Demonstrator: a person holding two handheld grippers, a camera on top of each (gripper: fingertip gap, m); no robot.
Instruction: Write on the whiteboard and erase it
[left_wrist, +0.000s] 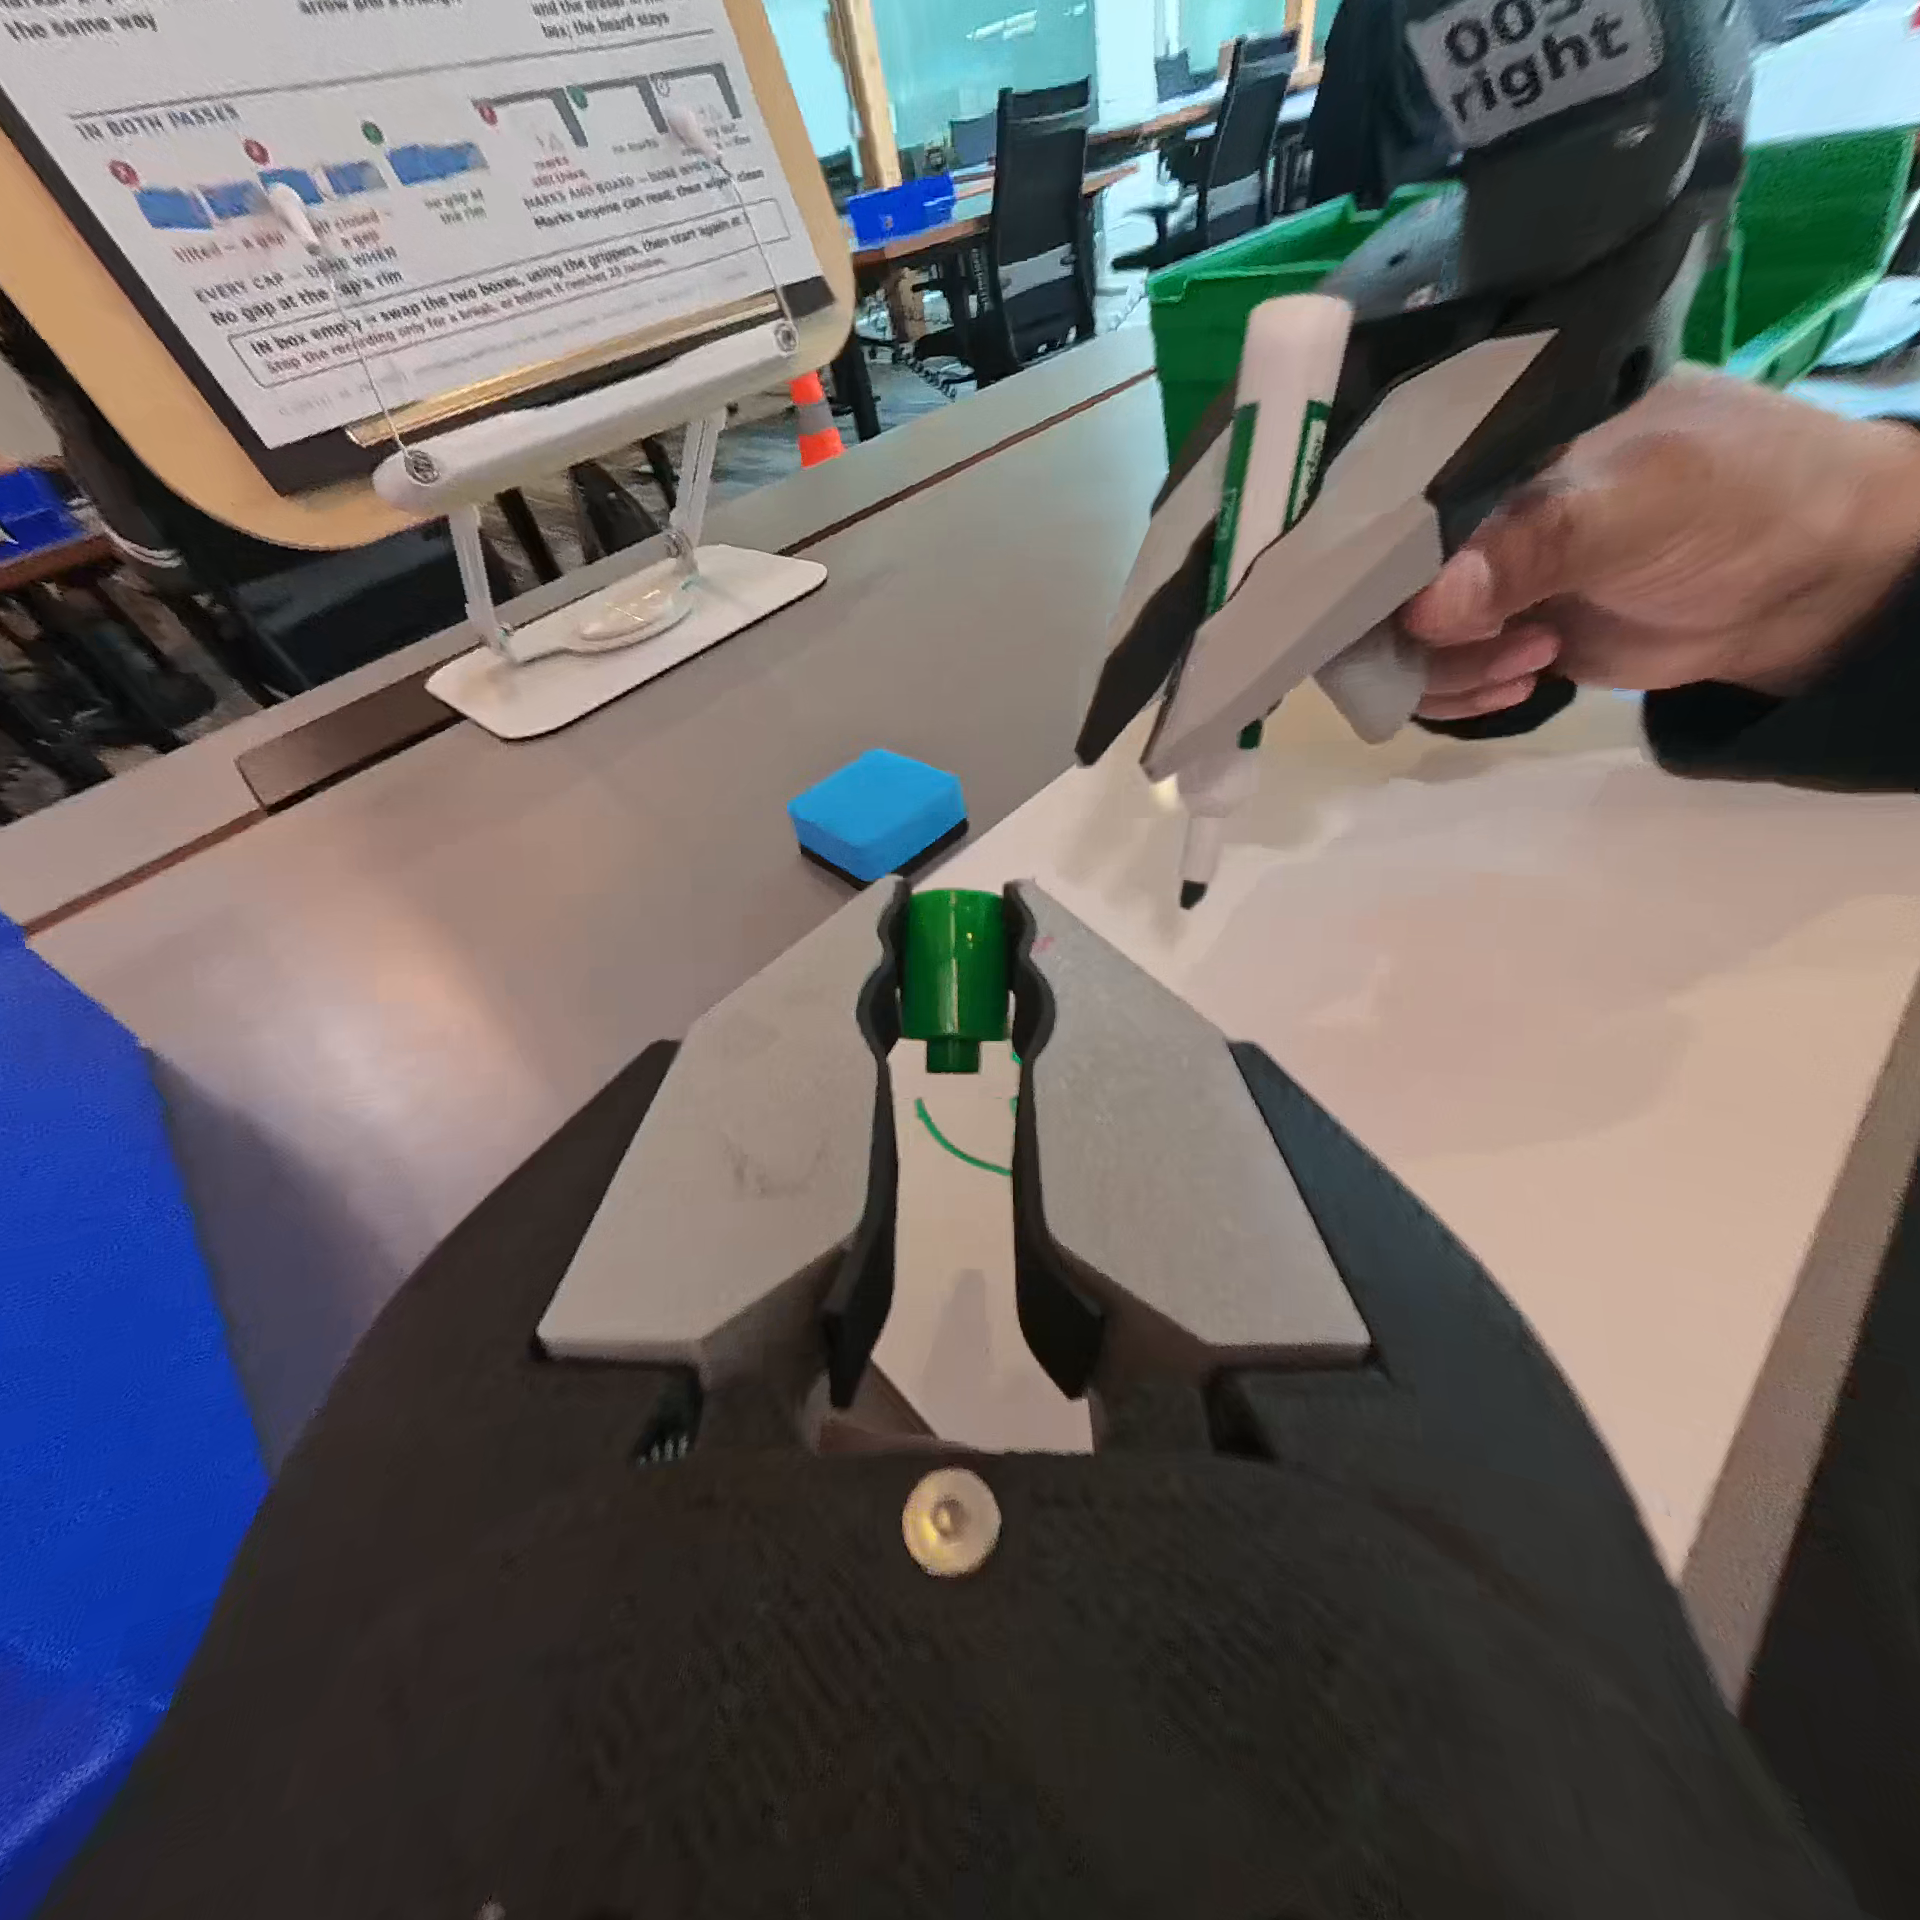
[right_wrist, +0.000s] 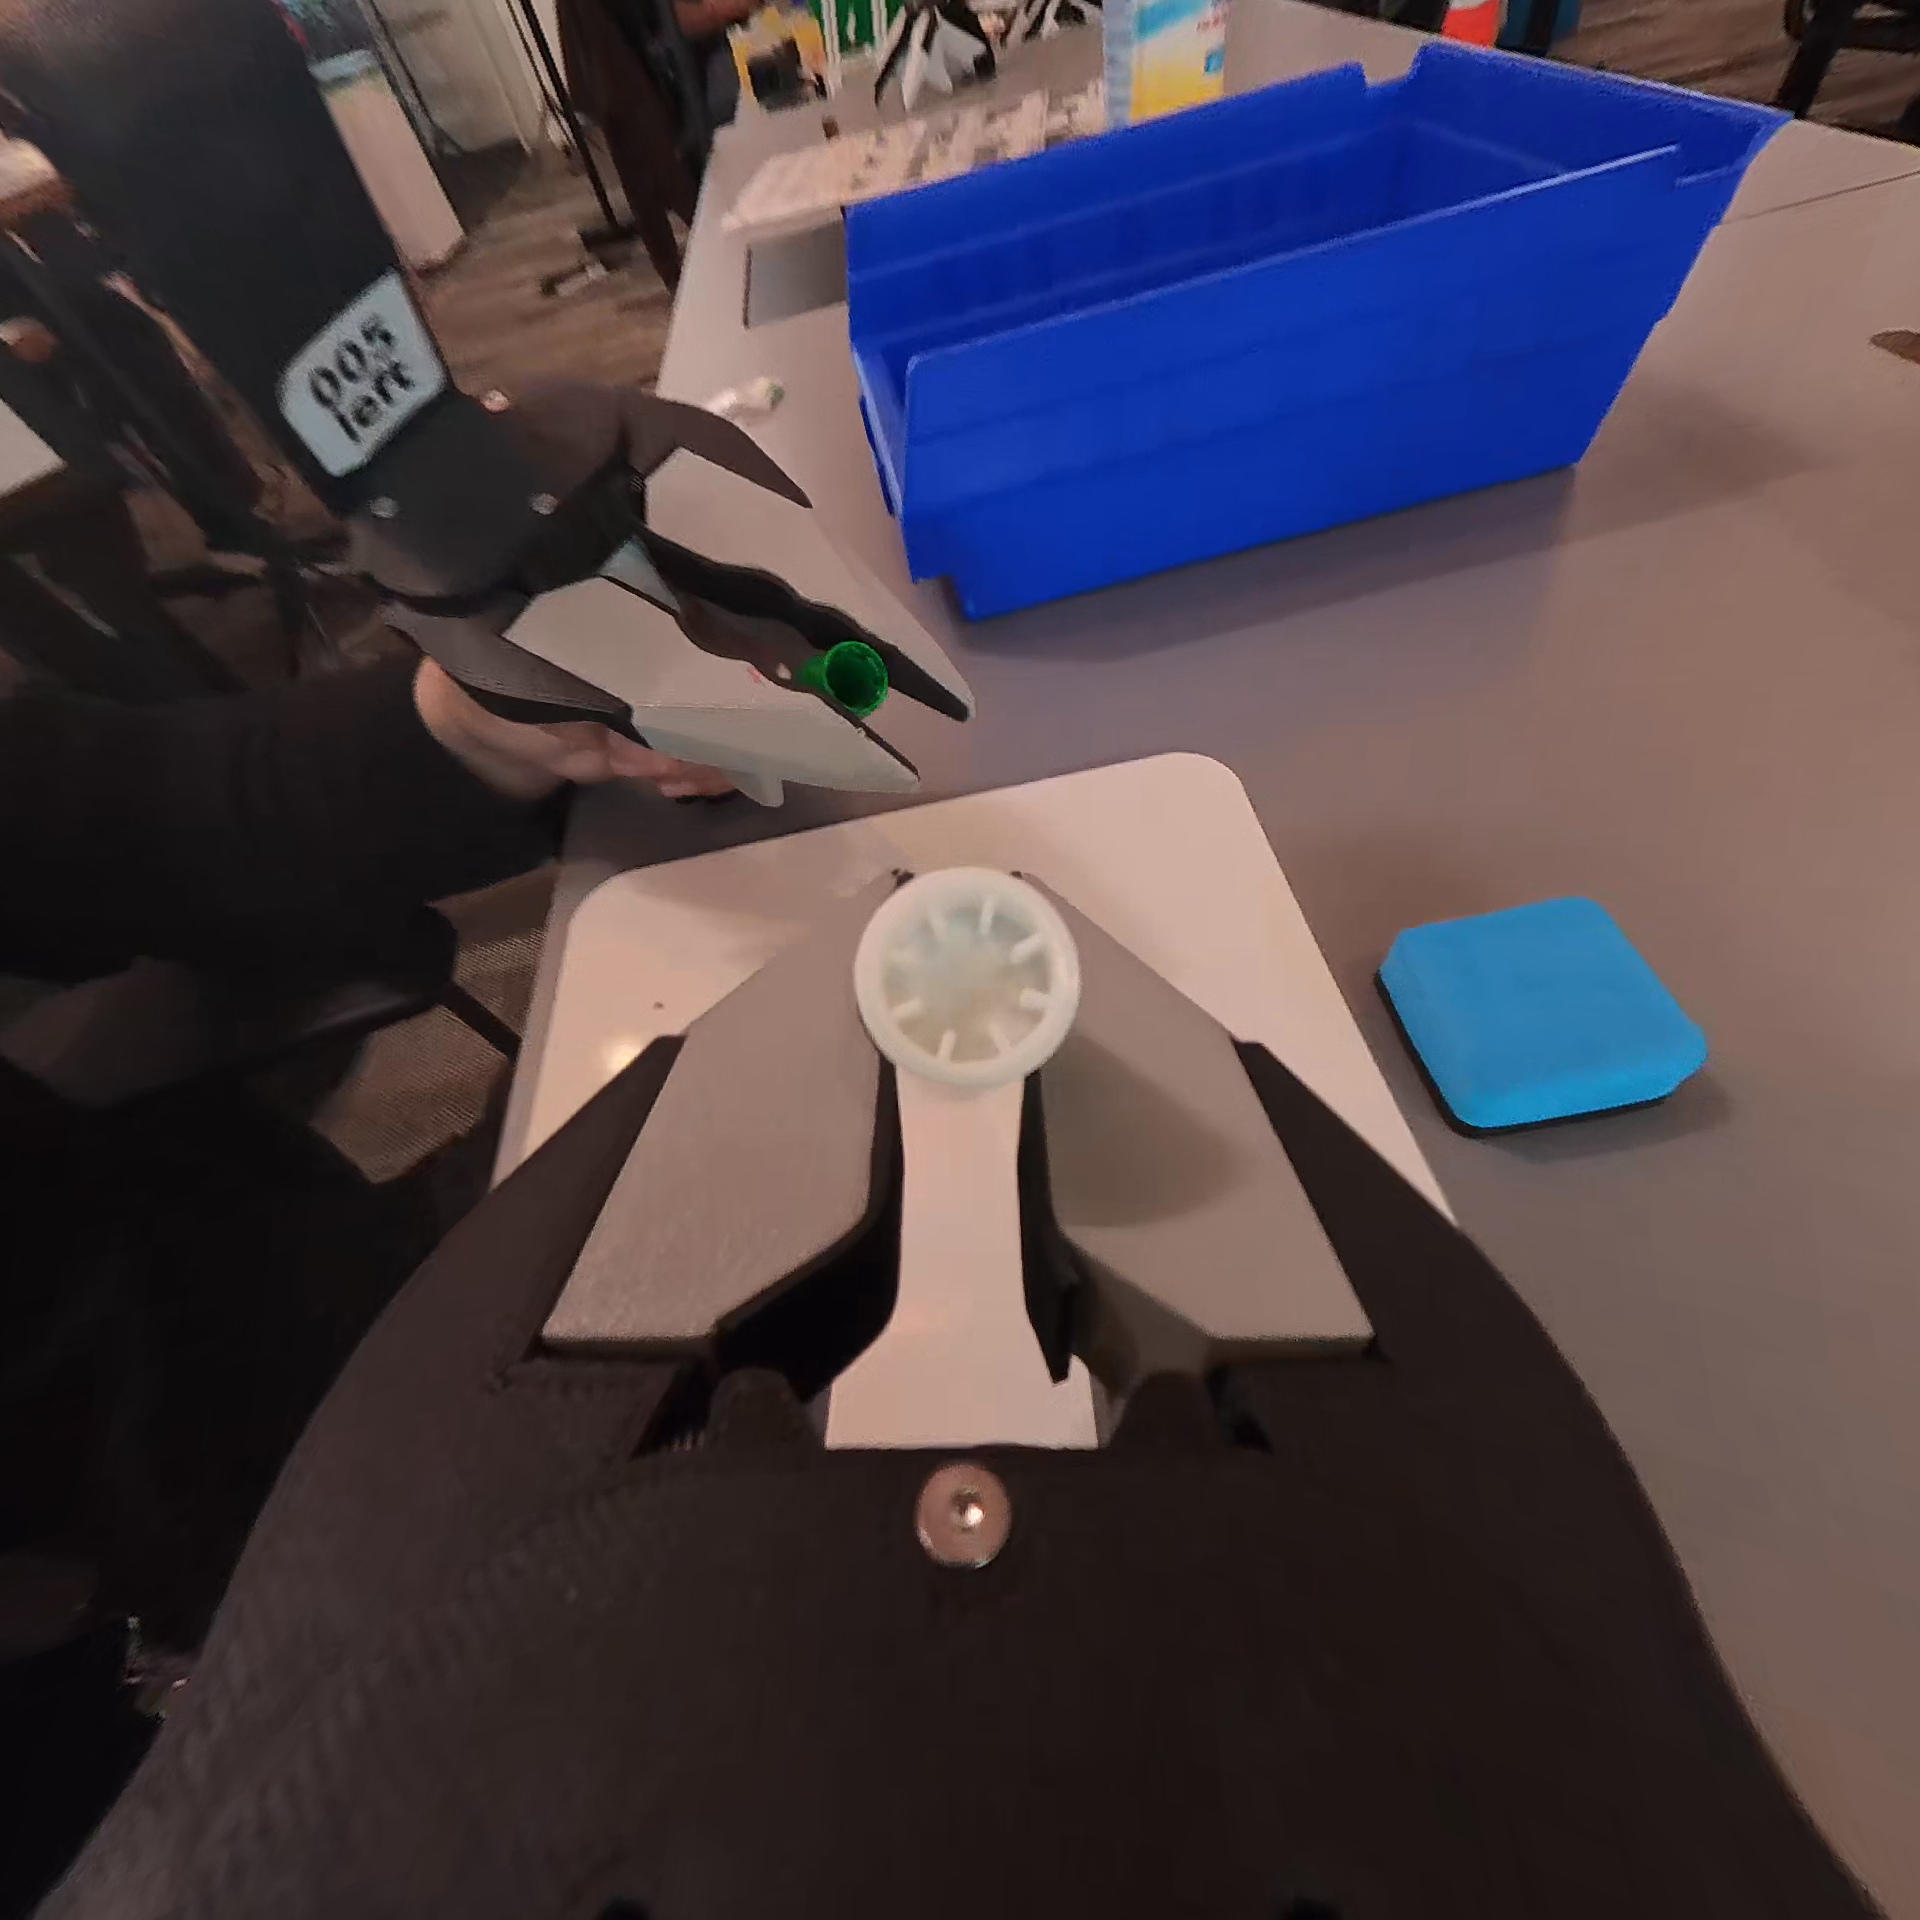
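Note:
My left gripper (left_wrist: 954, 935) is shut on a green marker cap (left_wrist: 954, 977) and holds it above the near left part of the white whiteboard (left_wrist: 1455, 1039). It also shows in the right wrist view (right_wrist: 894, 717) with the cap (right_wrist: 847, 677) between its fingers. A green curved line (left_wrist: 961, 1143) is drawn on the board below the cap. My right gripper (left_wrist: 1127, 753) is shut on a white and green marker (left_wrist: 1262, 499), tip down just above the board. In the right wrist view my right gripper (right_wrist: 966, 904) shows the marker's white back end (right_wrist: 966, 977).
A blue eraser (left_wrist: 878, 816) lies on the grey table beside the board's edge; it also shows in the right wrist view (right_wrist: 1538, 1013). A blue bin (right_wrist: 1299, 312) stands beyond the board. An instruction sheet on a stand (left_wrist: 416, 208) and a green crate (left_wrist: 1247, 301) stand at the back. Across from one pair of fingers to the other is roughly 4 cm.

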